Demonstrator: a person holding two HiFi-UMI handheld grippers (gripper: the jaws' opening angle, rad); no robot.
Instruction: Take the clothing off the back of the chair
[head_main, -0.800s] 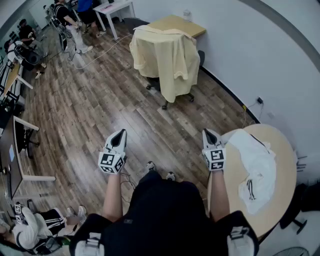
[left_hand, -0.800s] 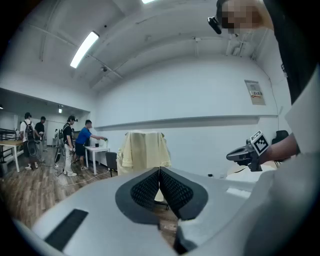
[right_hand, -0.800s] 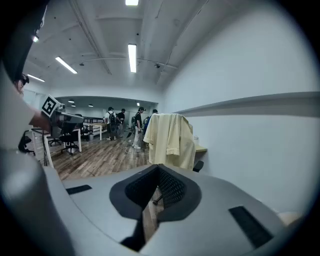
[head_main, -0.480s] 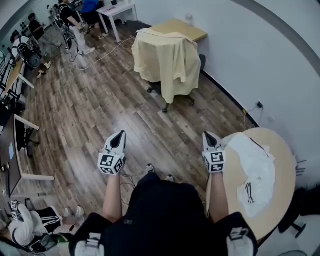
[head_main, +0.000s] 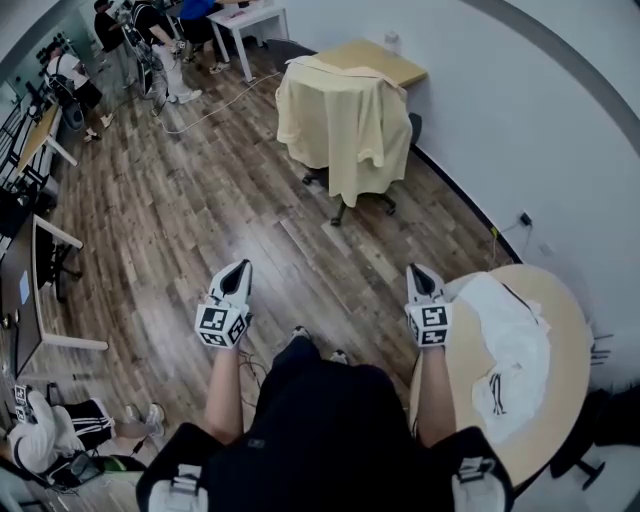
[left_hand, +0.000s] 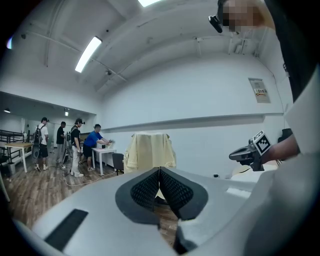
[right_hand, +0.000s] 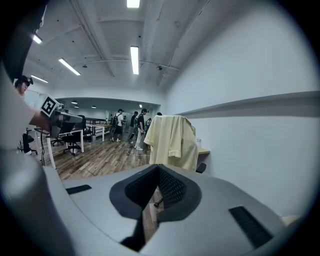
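A pale yellow garment (head_main: 345, 120) hangs over the back of a wheeled office chair (head_main: 362, 205) across the wooden floor, well ahead of both grippers. It also shows in the left gripper view as the yellow garment (left_hand: 150, 151) and in the right gripper view as the yellow garment (right_hand: 172, 140). My left gripper (head_main: 239, 270) and right gripper (head_main: 417, 273) are held out side by side in front of my body, far short of the chair. Both are shut with nothing between the pads. The left gripper (left_hand: 159, 171) and right gripper (right_hand: 157, 171) point roughly toward the chair.
A round wooden table (head_main: 572, 330) at my right carries a white garment (head_main: 512, 340), close to the right gripper. A wooden desk (head_main: 385, 60) stands behind the chair against the white wall. Several people stand by a white table (head_main: 250, 18) at the far left. A cable (head_main: 215, 108) lies on the floor.
The head view has drifted a little, so the chair sits slightly further right and lower in the picture. Both grippers keep their pose and stay shut.
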